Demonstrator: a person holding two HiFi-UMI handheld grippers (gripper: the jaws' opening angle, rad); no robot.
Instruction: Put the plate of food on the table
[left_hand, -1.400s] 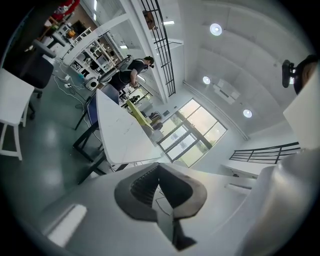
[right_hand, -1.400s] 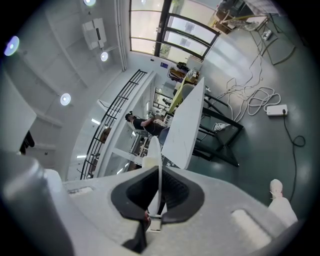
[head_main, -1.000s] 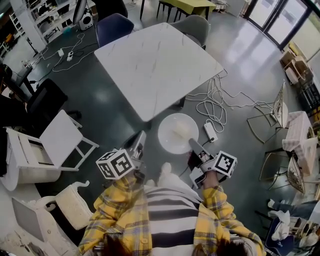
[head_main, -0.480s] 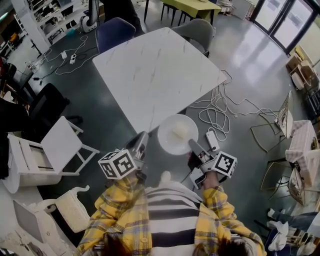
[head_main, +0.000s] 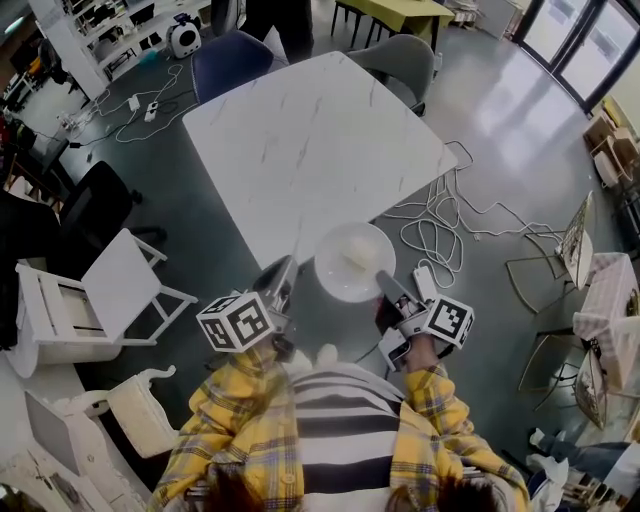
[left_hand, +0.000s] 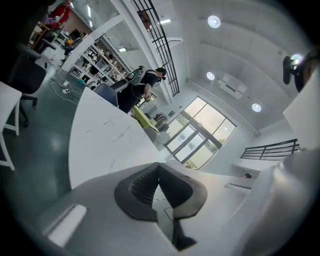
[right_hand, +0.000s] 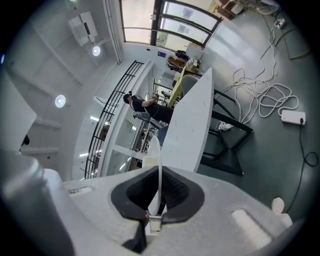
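plate (head_main: 335, 281) pinched at its near rim by right gripper (head_main: 386, 284); stiff, slick, cantilevered, likely tips. left gripper (head_main: 283, 272) pressed together, empty.

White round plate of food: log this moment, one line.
white round plate with pale food: rim clamped in right gripper | left gripper: shut | white marble table: plate not yet set down

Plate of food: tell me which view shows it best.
Head view: the plate shows whole from above, food on it, right gripper clamping its rim. The right gripper view shows it only edge-on between the jaws; the left gripper view shows none of it.
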